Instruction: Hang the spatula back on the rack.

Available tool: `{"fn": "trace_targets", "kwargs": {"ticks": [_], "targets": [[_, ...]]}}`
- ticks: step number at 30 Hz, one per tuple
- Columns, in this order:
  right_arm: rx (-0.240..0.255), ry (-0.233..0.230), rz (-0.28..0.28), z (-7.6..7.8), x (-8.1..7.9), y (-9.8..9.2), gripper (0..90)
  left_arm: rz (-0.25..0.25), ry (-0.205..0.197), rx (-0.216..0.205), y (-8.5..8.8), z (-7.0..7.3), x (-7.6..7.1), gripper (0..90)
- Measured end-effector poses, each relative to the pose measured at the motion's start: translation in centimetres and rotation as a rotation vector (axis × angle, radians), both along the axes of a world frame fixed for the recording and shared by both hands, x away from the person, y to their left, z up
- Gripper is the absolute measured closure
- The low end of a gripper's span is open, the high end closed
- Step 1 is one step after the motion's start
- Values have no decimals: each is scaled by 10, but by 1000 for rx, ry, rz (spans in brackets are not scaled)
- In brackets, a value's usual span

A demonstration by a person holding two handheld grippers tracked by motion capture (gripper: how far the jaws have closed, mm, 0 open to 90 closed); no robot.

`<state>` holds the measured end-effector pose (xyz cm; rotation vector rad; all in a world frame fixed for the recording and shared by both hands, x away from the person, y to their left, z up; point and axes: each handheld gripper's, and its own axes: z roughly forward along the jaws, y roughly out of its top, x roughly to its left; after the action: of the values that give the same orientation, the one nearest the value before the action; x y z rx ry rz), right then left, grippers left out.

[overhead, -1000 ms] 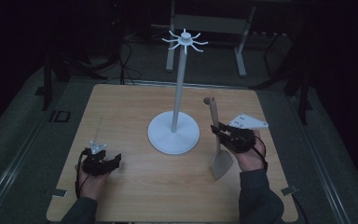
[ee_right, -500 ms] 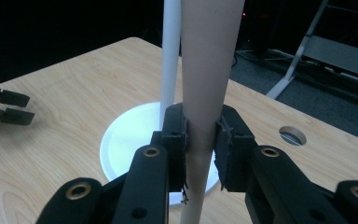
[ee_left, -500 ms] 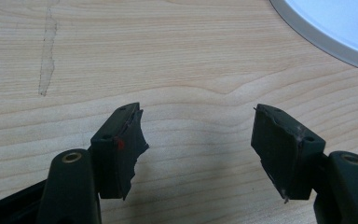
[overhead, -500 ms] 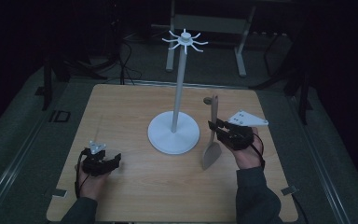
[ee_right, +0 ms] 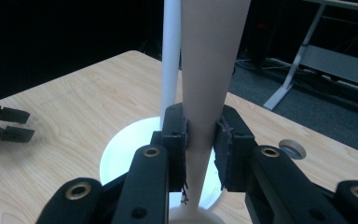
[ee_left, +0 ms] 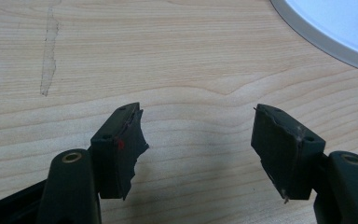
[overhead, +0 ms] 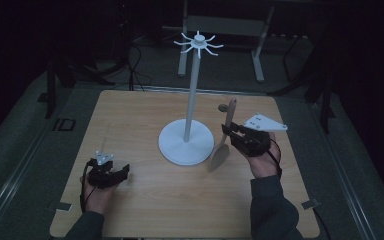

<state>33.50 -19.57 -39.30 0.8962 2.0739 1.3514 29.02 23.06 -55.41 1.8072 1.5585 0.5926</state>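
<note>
Our right fingers are clamped on the handle of a wooden spatula, one pad on each flat side, as the right gripper view shows. Our left fingers are spread wide with nothing between them, hovering low over the bare worktop at the near left.

In the high view the spatula sits just right of the stand, held by the right gripper. Its long axis runs nearly upright, tilted a little: the blade is down and near, close to the worktop beside the stand's round base, and the handle end points up and away. We cannot tell whether the blade tip touches the wood.

The relation that matters is between the handle's top end and the ring of hooks at the head of the stand. The hooks lie well above and slightly left and far of where we hold the spatula, so we judge the next move to be a lift along the pole, keeping the handle end uppermost. The right hand is plainly the nearer one; the left is well apart across the worktop and plays no part.

A small round disc lies on the worktop just beyond the spatula.
</note>
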Motion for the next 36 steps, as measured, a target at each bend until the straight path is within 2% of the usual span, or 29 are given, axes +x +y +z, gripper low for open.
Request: {"fn": "trace_targets", "kwargs": {"ticks": [36], "targets": [[68, -9, 12, 25, 11, 3, 752, 5, -1, 0, 0, 0, 0, 340]]}}
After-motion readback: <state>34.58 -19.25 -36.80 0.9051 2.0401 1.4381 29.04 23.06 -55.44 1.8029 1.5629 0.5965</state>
